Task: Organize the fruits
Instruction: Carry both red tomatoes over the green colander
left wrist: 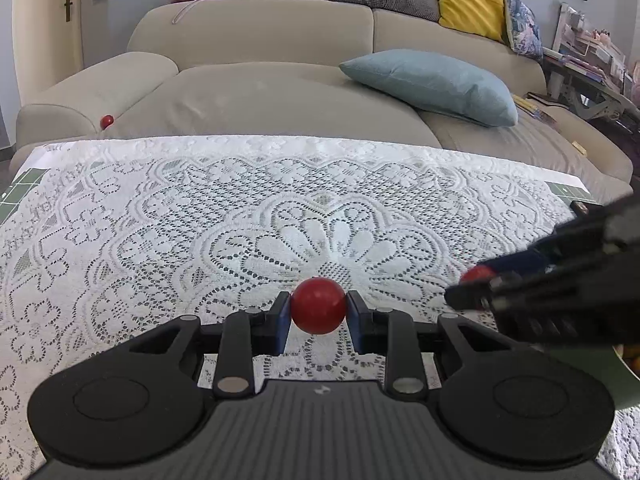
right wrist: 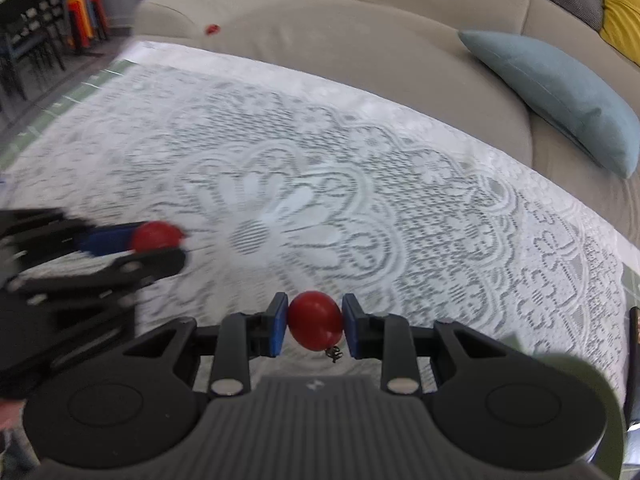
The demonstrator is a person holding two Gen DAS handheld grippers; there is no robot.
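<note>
The left gripper [left wrist: 319,312] has its fingers closed on a red round fruit [left wrist: 319,305] above the lace-covered table [left wrist: 160,216], and the right gripper [right wrist: 315,322] likewise clamps a red stemmed fruit [right wrist: 315,320]. A third red fruit [left wrist: 107,121] lies loose on the sofa [left wrist: 256,92], well apart from the table, so by these views sorting is unfinished. A green container rim [left wrist: 612,368] shows at the right edge; its contents cannot be determined.
</note>
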